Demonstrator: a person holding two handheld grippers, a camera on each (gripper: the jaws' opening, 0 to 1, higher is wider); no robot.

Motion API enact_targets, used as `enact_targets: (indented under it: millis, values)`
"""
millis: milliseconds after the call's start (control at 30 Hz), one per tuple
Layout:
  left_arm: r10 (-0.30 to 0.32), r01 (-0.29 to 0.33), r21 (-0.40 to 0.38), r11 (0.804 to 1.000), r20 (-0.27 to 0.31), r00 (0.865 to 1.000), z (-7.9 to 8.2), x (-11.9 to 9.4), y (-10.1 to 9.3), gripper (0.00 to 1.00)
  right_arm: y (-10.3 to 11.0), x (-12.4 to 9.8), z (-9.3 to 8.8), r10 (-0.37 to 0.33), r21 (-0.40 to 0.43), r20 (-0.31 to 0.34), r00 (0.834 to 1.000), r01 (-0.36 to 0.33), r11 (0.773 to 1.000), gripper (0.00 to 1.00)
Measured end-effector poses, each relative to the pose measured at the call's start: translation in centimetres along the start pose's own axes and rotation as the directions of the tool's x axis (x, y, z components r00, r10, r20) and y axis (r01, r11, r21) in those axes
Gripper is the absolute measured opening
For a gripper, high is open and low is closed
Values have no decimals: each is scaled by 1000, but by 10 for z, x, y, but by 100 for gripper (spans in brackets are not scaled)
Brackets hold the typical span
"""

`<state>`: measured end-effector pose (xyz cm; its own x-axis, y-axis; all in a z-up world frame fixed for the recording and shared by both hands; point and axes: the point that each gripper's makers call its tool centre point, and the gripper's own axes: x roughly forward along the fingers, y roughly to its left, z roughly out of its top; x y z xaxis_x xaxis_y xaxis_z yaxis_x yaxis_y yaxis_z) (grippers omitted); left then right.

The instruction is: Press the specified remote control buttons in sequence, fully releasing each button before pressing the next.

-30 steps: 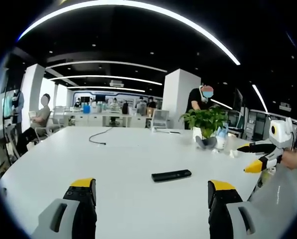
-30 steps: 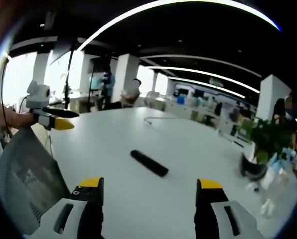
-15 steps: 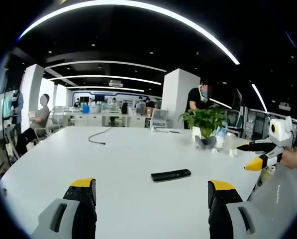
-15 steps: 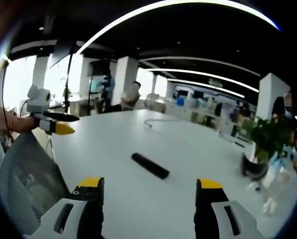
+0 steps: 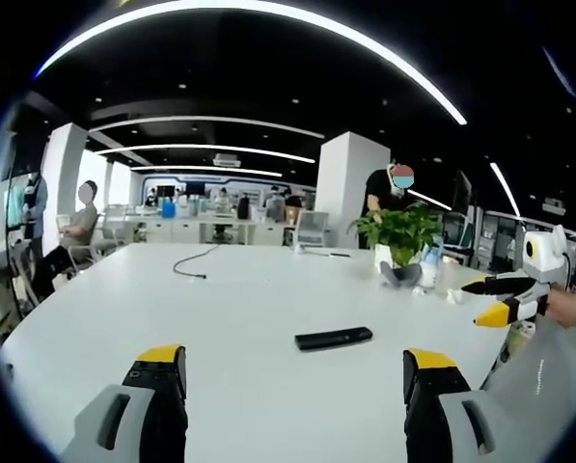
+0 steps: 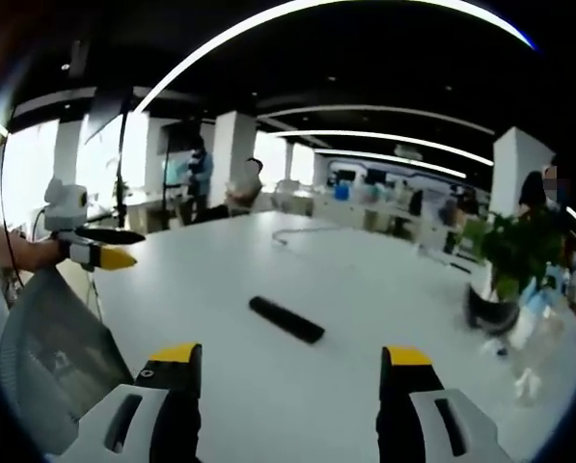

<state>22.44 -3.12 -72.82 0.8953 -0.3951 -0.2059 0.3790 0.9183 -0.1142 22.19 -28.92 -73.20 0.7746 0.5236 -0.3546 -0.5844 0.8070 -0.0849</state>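
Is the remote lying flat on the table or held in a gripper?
Lying flat. The remote rests on the white table, with bare tabletop between it and both open grippers.

The table (image 5: 239,299) ahead of the tongs looks smooth, white and faintly glossy. Between the 2 jaws lies a matt black plastic remote (image 5: 333,339). The left tongs (image 5: 295,371) have matt black jaws with yellow plastic-looking tips.

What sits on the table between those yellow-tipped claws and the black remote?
Nothing: in both gripper views, bare white table lies between the open left gripper or right gripper and the remote.
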Motion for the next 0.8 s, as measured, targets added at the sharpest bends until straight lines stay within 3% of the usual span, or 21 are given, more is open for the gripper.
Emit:
enact_targets:
  millis: [800]
  values:
    - [-12,12,5,1000,-56,998,-8,6,-3,98,-8,4,-9,-18,11,-41,999,18,1000,70]
